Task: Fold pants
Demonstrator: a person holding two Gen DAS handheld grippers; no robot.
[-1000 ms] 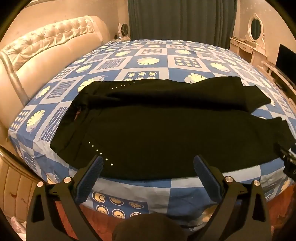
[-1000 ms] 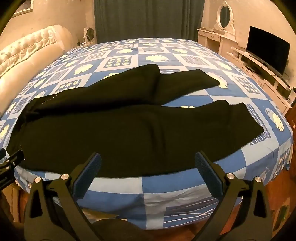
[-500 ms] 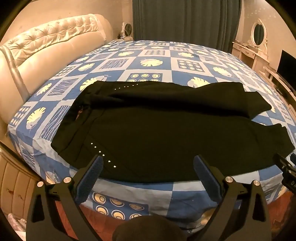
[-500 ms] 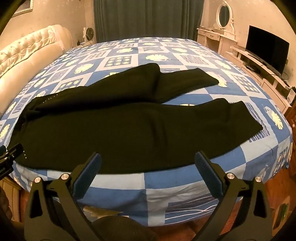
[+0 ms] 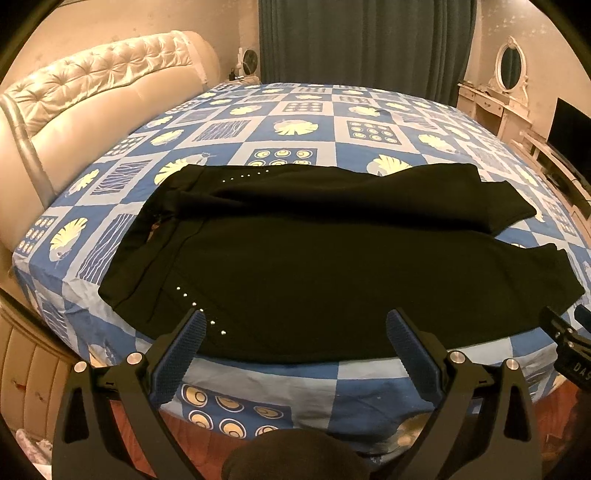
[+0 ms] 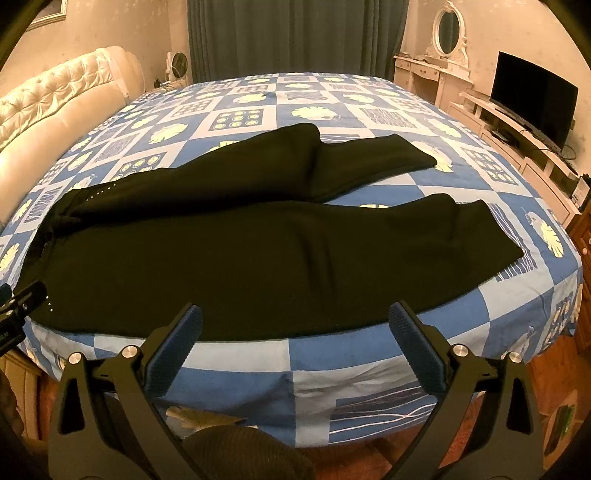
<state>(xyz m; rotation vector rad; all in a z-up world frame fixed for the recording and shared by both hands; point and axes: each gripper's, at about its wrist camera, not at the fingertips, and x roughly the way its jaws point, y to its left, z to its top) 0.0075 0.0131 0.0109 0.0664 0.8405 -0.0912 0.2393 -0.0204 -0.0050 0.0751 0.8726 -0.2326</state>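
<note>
Black pants (image 5: 325, 258) lie spread flat across the near part of the bed, waistband to the left, both legs running right; they also show in the right wrist view (image 6: 258, 251). The far leg (image 6: 332, 166) angles away from the near leg (image 6: 424, 251). Small silver studs (image 5: 199, 310) mark the hip. My left gripper (image 5: 295, 332) is open and empty, held off the bed's near edge by the hip. My right gripper (image 6: 295, 328) is open and empty, off the edge by the near leg.
The bed has a blue and white patchwork cover (image 5: 295, 125) and a cream tufted headboard (image 5: 92, 92) at the left. A dressing table with mirror (image 6: 447, 29) and a TV (image 6: 532, 96) stand at the right. Dark curtains (image 6: 295, 37) hang behind.
Both grippers have drawn back and risen a little from the bed, so more of the bed's near side shows. The pants have not moved.
</note>
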